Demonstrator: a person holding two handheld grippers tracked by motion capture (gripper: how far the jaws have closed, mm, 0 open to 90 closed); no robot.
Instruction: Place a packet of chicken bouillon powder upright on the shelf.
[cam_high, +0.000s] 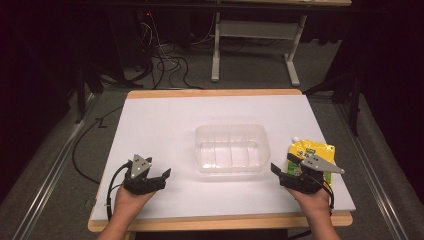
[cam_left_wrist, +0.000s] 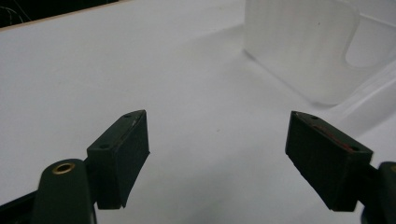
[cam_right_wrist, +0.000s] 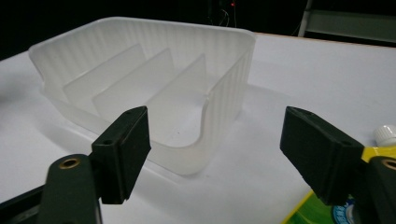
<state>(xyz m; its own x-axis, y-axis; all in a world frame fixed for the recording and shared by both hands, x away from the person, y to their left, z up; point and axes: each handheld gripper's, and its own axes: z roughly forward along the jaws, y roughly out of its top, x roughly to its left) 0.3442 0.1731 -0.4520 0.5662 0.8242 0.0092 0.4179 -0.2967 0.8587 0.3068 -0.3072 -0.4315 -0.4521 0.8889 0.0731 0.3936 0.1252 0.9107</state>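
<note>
- Worktop (cam_high: 165, 120): white board on a wooden base, seen from the high view.
- Bin (cam_high: 231, 148): clear plastic, rectangular, sits at the middle of the worktop. Thin dividers stand inside it and split it into compartments; all appear empty.
- Pouch (cam_high: 310, 150): yellow with green print and a white cap, lies flat near the right edge of the worktop, right of the bin and apart from it.
- Left tool (cam_high: 167, 175): held in the person's left hand near the front left of the worktop, pointing toward the bin. Jaws stand wide apart, nothing between them. In the left gripper view (cam_left_wrist: 217, 154) bare worktop lies between the jaws, and a corner of the bin (cam_left_wrist: 303, 46) is ahead to the right, well clear.
- Right tool (cam_high: 276, 170): held in the right hand at the front right, just beside the pouch, partly over its near end. Jaws wide apart, nothing gripped. In the right gripper view (cam_right_wrist: 215, 140) the bin (cam_right_wrist: 154, 79) is straight ahead, near; the pouch (cam_right_wrist: 313, 207) and its cap (cam_right_wrist: 386, 134) show at lower right.
</note>
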